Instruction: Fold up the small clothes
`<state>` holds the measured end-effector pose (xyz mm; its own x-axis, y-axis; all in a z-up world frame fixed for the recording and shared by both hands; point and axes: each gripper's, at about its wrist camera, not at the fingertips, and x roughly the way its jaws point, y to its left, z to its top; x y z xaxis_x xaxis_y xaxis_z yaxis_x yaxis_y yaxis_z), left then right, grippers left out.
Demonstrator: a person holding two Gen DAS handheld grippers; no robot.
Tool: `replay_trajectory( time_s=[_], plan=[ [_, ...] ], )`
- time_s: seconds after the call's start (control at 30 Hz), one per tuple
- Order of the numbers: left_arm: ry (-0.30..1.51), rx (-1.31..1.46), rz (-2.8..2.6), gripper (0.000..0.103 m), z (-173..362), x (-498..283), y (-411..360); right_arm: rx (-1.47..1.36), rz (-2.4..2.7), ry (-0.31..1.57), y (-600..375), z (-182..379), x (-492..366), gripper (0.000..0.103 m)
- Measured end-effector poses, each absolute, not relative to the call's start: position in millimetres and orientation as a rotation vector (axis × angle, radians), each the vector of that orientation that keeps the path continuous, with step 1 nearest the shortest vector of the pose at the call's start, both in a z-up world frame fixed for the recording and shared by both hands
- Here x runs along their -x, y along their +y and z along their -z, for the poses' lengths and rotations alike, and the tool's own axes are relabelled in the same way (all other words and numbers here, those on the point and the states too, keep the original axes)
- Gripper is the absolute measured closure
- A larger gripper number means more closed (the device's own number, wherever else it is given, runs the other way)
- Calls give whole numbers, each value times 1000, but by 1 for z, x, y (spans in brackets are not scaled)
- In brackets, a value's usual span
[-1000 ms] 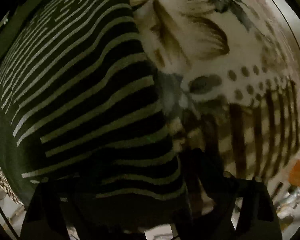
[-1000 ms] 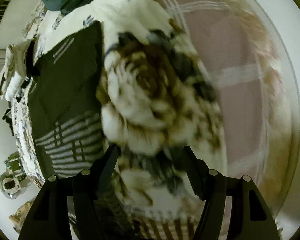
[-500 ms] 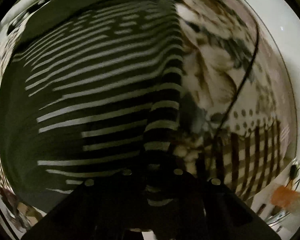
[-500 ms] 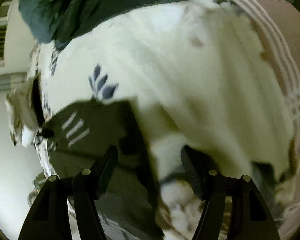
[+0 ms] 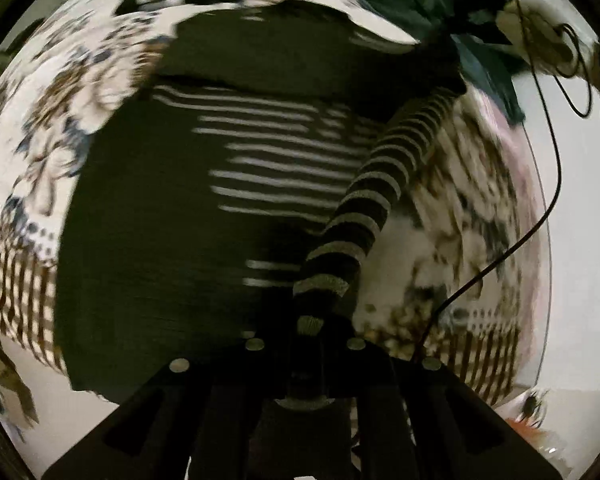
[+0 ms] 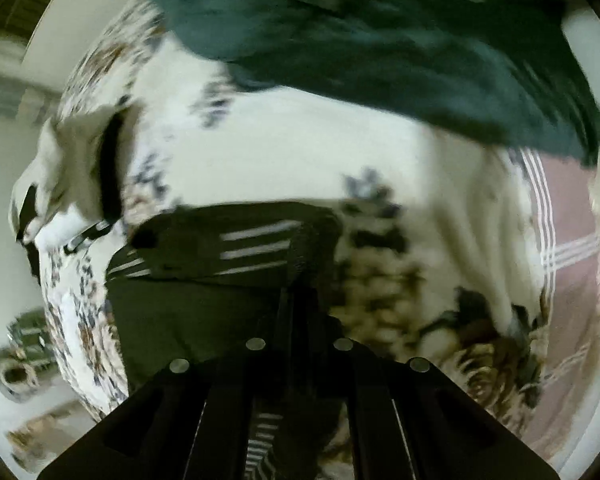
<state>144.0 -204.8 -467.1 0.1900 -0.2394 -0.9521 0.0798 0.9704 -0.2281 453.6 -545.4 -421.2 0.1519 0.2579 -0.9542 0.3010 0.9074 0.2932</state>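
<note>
Both tongs [image 5: 306, 344] [image 6: 298, 332] are matte black, angular, each studded with four round silver screws.

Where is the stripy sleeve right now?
In the left wrist view, the striped sleeve runs from the left tongs up and right, over the flowery bedspread.

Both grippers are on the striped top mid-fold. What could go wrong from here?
1. The left gripper pinches only the tip of the striped sleeve; a pull may slip it free.
2. A black cable trails beside that sleeve and could snag.
3. The right gripper holds a thin edge of the dark striped top on the floral bedspread; dragging may bunch both. The views are blurred, so grip depth is uncertain.
</note>
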Motion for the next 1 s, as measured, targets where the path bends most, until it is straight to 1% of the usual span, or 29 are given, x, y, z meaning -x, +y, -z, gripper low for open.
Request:
replay_trajectory(
  time_s=[0.17, 0.3, 0.43, 0.57, 0.73, 0.8, 0.83, 0.9, 0.93, 0.97, 1.0],
  plan=[
    [1370, 290, 177, 96, 465, -151, -136, -334, 9, 1432, -431, 381, -495, 98],
    [1394, 400, 144, 96, 477, -154, -89, -224, -4, 1451, -327, 381, -529, 98],
    [1416, 493, 112, 96, 496, -154, -48, -86, -25, 1477, -219, 411, -552, 99],
    [1440, 568, 80, 96, 517, -150, -13, 15, -26, 1509, -146, 451, -559, 99],
    [1475, 623, 62, 95, 542, -143, 15, 88, -9, 1543, -101, 487, -558, 99],
    [1496, 643, 72, 91, 552, -143, 22, 104, 9, 1574, -92, 502, -560, 98],
    [1496, 663, 56, 91, 556, -143, 29, 81, 7, 1591, -91, 506, -562, 98],
    [1522, 698, 26, 91, 564, -142, 45, 1, -8, 1609, -97, 505, -560, 94],
    [1544, 731, 15, 87, 569, -141, 56, -54, -35, 1617, -101, 502, -556, 94],
    [1549, 753, 11, 83, 571, -140, 64, -134, -85, 1633, -107, 497, -547, 89],
    [1547, 776, 3, 82, 571, -137, 74, -182, -117, 1645, -113, 493, -537, 69]
  ],
)
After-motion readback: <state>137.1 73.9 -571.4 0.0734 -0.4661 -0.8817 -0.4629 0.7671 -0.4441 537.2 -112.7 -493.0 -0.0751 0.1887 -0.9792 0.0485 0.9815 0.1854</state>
